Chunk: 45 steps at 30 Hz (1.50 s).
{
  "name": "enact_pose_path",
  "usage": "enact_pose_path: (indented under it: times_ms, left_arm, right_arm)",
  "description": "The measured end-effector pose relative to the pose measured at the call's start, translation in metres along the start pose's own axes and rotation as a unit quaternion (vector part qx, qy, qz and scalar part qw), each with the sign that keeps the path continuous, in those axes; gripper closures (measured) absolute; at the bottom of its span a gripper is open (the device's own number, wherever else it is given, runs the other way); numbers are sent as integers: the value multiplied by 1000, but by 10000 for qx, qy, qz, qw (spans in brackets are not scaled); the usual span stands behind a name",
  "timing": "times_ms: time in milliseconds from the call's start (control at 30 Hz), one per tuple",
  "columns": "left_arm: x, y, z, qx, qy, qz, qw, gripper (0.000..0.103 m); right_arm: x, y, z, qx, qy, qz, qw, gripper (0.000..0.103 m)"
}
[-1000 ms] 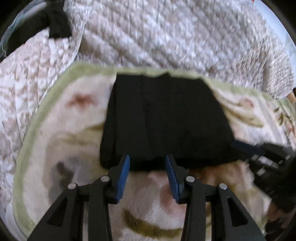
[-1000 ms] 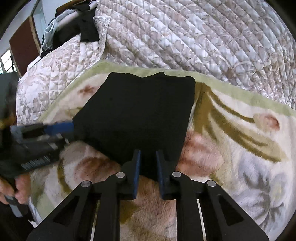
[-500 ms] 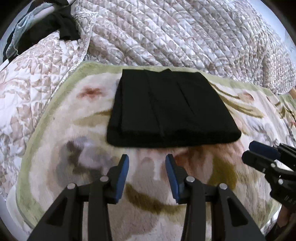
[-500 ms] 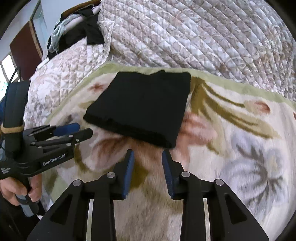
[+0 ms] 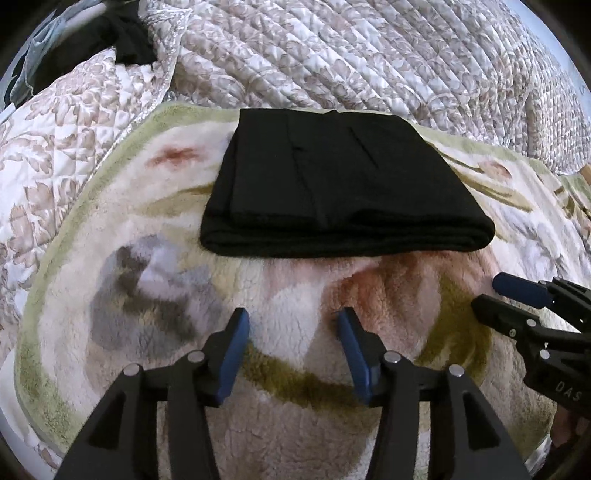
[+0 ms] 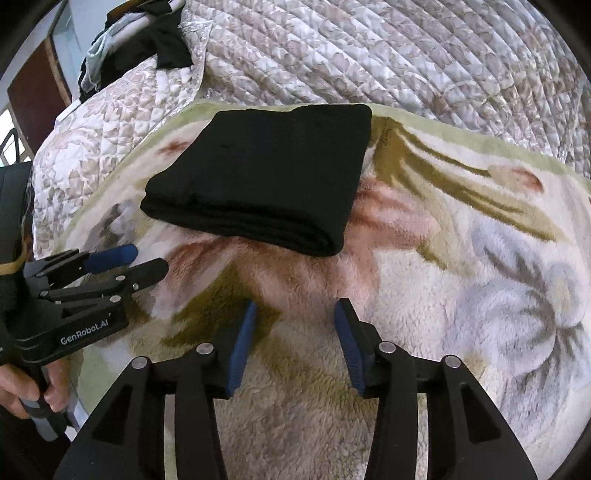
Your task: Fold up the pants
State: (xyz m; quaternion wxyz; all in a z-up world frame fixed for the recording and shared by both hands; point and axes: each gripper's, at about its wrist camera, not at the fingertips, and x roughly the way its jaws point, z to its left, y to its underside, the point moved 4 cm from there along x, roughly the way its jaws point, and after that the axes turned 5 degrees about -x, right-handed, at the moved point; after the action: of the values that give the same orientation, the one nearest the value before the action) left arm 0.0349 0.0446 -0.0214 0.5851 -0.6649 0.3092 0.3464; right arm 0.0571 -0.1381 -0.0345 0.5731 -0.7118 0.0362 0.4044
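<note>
The black pants (image 5: 340, 188) lie folded into a flat rectangle on a fleece floral blanket (image 5: 295, 295); they also show in the right wrist view (image 6: 266, 173). My left gripper (image 5: 291, 325) is open and empty, a short way in front of the fold's near edge. It also shows at the left of the right wrist view (image 6: 147, 260). My right gripper (image 6: 295, 315) is open and empty, in front of the fold's right corner. It also shows at the right edge of the left wrist view (image 5: 487, 295).
A quilted floral bedspread (image 5: 369, 59) rises behind the blanket. A pile of dark and light clothes (image 6: 140, 33) lies at the far left on the quilt. A dark door (image 6: 33, 99) stands at the left edge.
Both grippers have pulled back from the fold's near edge. The right gripper, shut on the pants a second ago, has let go and opened. The pants stay folded in place.
</note>
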Motion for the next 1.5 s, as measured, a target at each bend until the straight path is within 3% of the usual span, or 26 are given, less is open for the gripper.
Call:
enact_pose_path:
  times_ms: [1500]
  left_arm:
    - [-1, -1, -3, -169, 69, 47, 9998, 41]
  right_arm:
    - [1, 0, -1, -109, 76, -32, 9999, 54]
